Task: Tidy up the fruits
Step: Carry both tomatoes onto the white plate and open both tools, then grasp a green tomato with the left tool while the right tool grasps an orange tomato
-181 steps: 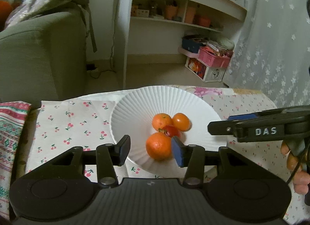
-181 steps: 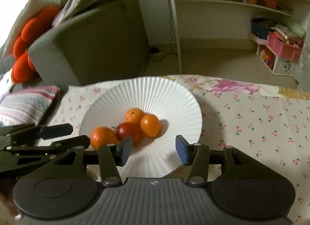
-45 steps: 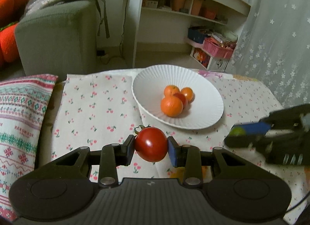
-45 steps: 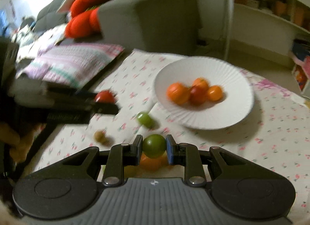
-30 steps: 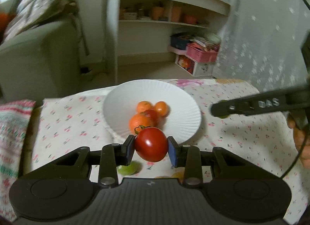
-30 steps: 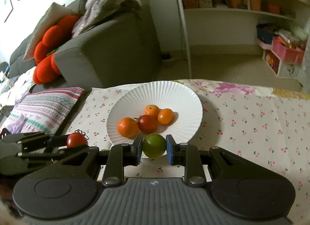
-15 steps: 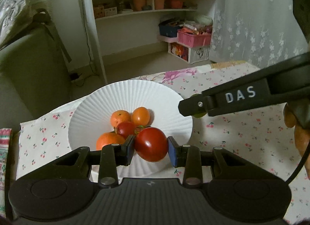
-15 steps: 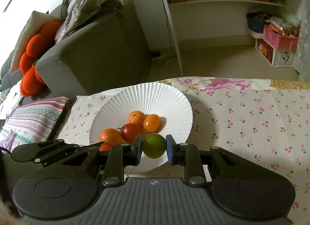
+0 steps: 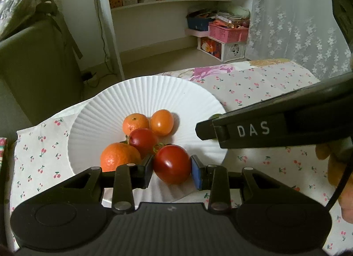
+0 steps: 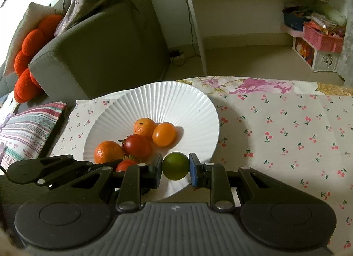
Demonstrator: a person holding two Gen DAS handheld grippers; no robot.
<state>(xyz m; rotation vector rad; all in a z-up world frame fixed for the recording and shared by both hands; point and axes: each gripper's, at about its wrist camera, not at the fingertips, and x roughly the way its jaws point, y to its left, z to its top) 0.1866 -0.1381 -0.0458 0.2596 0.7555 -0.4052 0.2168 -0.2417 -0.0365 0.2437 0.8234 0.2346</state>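
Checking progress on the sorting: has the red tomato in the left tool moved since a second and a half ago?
Yes. The red tomato was over the cloth short of the plate; now it is over the plate's near rim.

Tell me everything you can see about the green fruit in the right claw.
The green fruit is small, round and smooth, with a dull olive-green skin lit brighter on top; what kind it is cannot be told. The right claw is shut on it, one pad pressing on each side, holding it over the near rim of the white ribbed plate. It looks clear of the plate, though that is hard to judge. In the left wrist view only a sliver shows above the claw's finger.
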